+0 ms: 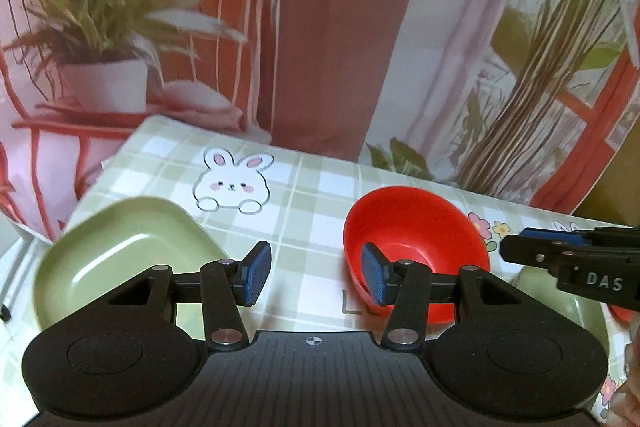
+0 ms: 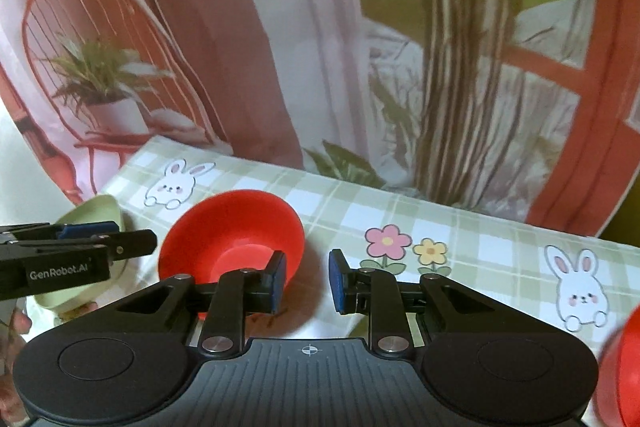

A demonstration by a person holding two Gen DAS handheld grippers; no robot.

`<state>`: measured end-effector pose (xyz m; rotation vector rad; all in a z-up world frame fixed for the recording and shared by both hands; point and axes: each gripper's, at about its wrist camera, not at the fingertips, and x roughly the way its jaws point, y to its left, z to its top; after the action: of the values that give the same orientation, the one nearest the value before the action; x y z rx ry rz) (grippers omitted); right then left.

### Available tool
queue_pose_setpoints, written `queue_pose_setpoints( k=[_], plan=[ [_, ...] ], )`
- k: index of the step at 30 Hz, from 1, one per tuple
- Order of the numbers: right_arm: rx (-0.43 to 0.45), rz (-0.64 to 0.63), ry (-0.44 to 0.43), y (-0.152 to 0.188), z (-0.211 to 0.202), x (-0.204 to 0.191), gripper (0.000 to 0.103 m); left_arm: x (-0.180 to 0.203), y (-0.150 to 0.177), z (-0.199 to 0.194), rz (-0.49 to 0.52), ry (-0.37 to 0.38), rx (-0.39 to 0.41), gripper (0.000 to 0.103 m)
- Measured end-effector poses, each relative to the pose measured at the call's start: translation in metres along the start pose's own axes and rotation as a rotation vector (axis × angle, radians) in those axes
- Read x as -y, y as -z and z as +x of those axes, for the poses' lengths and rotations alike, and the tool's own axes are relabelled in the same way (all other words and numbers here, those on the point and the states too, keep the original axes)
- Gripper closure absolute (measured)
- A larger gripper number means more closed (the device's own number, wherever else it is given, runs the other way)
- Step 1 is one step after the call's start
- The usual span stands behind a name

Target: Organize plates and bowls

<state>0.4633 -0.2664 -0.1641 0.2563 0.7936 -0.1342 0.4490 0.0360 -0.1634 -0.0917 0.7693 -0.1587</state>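
Observation:
A red bowl (image 1: 416, 239) sits on the checked tablecloth; my left gripper (image 1: 316, 275) is open and empty just in front of it, its right finger at the bowl's near rim. A green square plate (image 1: 120, 251) lies to the left. My right gripper (image 2: 307, 281) is open and empty, with the red bowl (image 2: 232, 231) just left of its left finger. The right gripper also shows in the left wrist view (image 1: 560, 247), over a second green plate (image 1: 576, 307). The left gripper shows in the right wrist view (image 2: 112, 239) in front of the green plate (image 2: 96, 211).
A second red bowl (image 2: 624, 367) sits at the right edge. The green-and-white checked tablecloth (image 1: 312, 195) has rabbit and flower prints. A printed backdrop (image 1: 320, 27) of a chair, potted plant and curtains stands right behind the table's far edge.

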Motion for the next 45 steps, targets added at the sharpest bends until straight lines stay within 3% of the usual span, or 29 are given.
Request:
queue_pose_setpoints(
  k=[9, 10, 12, 14, 15, 24, 45],
  plan=[
    [-0.041, 0.017, -0.015, 0.005, 0.030, -0.002, 0.086, 0.003, 0.002, 0.027, -0.058, 0.020, -0.013, 0.053],
    [-0.041, 0.015, -0.019, 0.005, 0.031, -0.002, 0.088, 0.004, 0.003, 0.029, -0.058, 0.024, -0.013, 0.057],
    [-0.041, 0.013, -0.030, 0.006, 0.032, -0.004, 0.091, 0.008, 0.004, 0.033, -0.045, 0.022, -0.018, 0.078],
    [-0.038, 0.006, -0.033, 0.006, 0.031, -0.006, 0.093, 0.010, 0.005, 0.032, -0.040, 0.041, -0.010, 0.092],
    [-0.038, 0.004, -0.028, 0.006, 0.030, -0.007, 0.093, 0.012, 0.006, 0.032, -0.034, 0.044, -0.008, 0.093],
    [-0.025, 0.041, -0.049, 0.009, -0.003, -0.013, 0.094, 0.016, 0.014, -0.001, -0.027, 0.030, 0.007, 0.093],
    [0.101, 0.088, -0.071, 0.047, -0.139, -0.014, 0.094, 0.064, 0.039, -0.129, 0.029, 0.030, 0.103, 0.092]
  ],
)
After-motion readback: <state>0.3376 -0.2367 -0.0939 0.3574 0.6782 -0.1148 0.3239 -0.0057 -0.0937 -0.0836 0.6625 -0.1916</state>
